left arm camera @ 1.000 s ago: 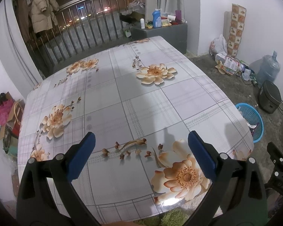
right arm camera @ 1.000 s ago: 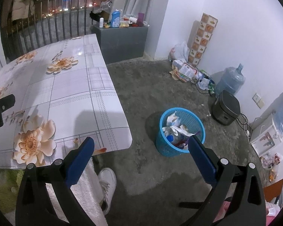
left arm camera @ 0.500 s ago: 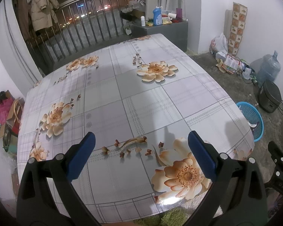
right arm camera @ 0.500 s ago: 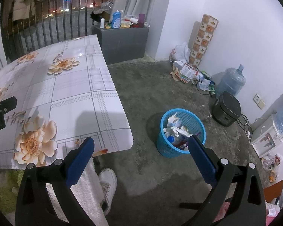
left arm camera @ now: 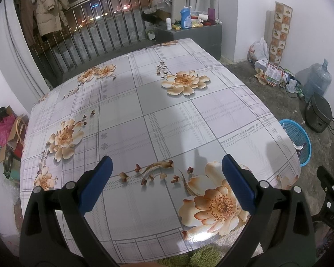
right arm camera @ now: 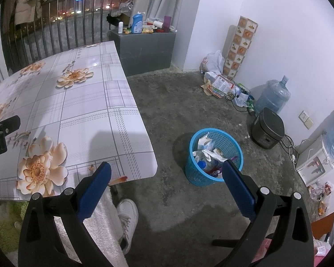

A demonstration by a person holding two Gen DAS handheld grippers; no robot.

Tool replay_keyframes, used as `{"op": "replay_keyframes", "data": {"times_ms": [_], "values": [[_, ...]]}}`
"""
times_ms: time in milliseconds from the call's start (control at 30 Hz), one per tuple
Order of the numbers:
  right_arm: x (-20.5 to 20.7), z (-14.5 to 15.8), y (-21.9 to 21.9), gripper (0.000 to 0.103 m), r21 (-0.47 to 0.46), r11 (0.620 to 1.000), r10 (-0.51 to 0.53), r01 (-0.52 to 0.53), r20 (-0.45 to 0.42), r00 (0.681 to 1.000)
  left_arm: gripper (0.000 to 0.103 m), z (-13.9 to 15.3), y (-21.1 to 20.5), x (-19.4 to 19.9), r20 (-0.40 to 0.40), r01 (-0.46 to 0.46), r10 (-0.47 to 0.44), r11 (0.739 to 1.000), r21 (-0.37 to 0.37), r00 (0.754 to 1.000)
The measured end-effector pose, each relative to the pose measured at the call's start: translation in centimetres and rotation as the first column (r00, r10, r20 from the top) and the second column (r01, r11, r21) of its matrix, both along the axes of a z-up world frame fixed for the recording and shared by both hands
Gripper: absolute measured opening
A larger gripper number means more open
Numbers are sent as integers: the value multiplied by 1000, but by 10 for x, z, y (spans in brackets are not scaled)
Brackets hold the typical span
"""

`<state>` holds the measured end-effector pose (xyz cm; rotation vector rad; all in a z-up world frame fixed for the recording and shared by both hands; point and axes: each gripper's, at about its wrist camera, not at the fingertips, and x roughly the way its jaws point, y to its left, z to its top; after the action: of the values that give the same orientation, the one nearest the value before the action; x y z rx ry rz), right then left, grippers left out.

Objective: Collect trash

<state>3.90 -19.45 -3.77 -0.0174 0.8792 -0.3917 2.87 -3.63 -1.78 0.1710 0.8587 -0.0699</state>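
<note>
My fingers have blue pads on black arms. The table is white with grey checks and big orange flowers. The basket is bright blue. The shoe is white.

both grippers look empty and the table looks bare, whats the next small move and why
Probably swing the right gripper toward the litter on the floor by the far wall. Both it and the left gripper are open and hold nothing, the table shows only its flower print, and the blue basket already holds trash. That loose pile of wrappers looks like the nearest thing left to collect.
</note>
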Motion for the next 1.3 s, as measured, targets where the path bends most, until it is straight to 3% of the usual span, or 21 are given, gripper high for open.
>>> {"op": "replay_keyframes", "data": {"times_ms": [1300], "values": [[2, 1, 2, 97, 2, 1000, 0, 0, -1, 1000, 94, 0, 1, 1, -6, -1, 1, 1000, 1, 1000]]}}
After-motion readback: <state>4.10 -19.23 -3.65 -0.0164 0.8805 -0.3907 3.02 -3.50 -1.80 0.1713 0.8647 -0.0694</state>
